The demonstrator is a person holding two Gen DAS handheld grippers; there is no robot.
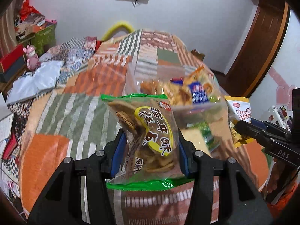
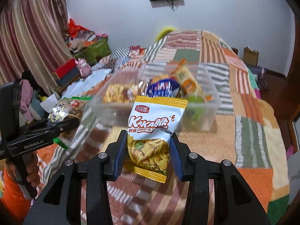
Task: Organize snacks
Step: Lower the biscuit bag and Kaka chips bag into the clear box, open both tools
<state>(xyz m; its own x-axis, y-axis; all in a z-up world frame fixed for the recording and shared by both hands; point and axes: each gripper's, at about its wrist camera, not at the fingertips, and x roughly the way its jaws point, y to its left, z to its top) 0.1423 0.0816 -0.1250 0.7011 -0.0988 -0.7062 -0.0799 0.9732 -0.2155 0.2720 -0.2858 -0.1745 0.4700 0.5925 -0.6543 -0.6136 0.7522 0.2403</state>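
- The left gripper (image 1: 150,146) pinches a green-edged clear snack bag (image 1: 144,136) between its blue pads, lifted above the patchwork bedspread (image 1: 56,112).
- The right gripper (image 2: 148,148) is clamped on a yellow-and-white KAKA snack pack (image 2: 151,129), also held off the bed.
- Just ahead of both stands a clear plastic bin (image 2: 210,101) already holding several snack packets.
- Only the right wrist view shows the striped curtain (image 2: 28,37); each view catches the other gripper from the side.
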